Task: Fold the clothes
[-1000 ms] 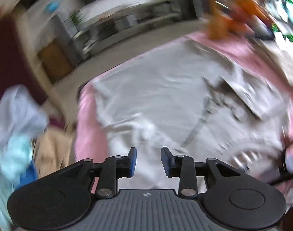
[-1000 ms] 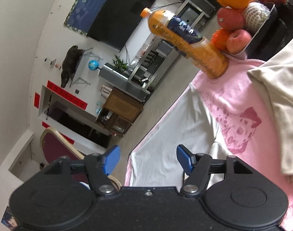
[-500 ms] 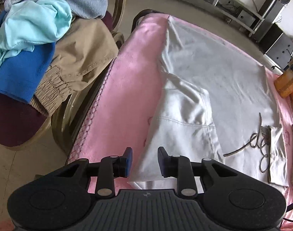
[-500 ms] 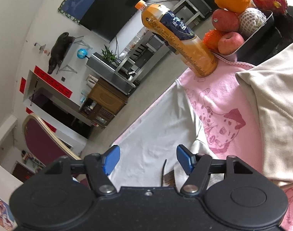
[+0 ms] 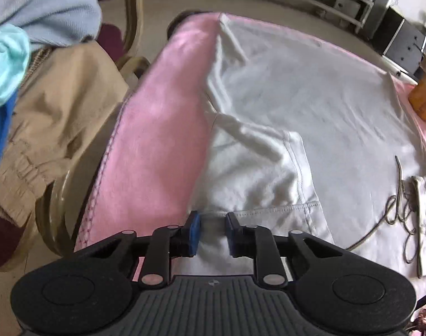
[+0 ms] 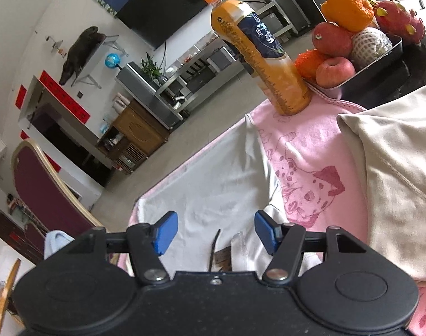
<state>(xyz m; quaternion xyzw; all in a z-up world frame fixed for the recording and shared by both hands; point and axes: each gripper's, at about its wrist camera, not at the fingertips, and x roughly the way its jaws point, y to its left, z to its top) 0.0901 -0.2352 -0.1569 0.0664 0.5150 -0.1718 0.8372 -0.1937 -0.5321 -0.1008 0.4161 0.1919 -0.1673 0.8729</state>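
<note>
My left gripper [image 5: 212, 231] sits low at the near edge of the white hoodie [image 5: 296, 106], its fingers [image 5: 192, 233] parted by a narrow gap with the hem band lying between them but not yet pinched, placed so I can take that corner for a fold. The hoodie itself lies spread flat on the pink cloth [image 5: 157, 128] over the tabletop, a sleeve doubled across it just beyond my fingers and its drawstring [image 5: 400, 196] coiled off to the hoodie's right. My right gripper [image 6: 214, 233] hovers over the hoodie's other near side, fingers [image 6: 166, 233] spread wide and holding nothing, ready for a matching grab. To the hoodie's left, a chair holds a heap of clothes [image 5: 45, 89]; to its right rests a beige garment [image 6: 394, 168]. At its far right corner stands an orange juice bottle [image 6: 263, 61], with a fruit tray [image 6: 361, 42] beyond. Against half a second ago, my left gripper has dropped closer, so the hem has come between the fingers, and my right has edged lower toward the fabric with its spread unchanged
</note>
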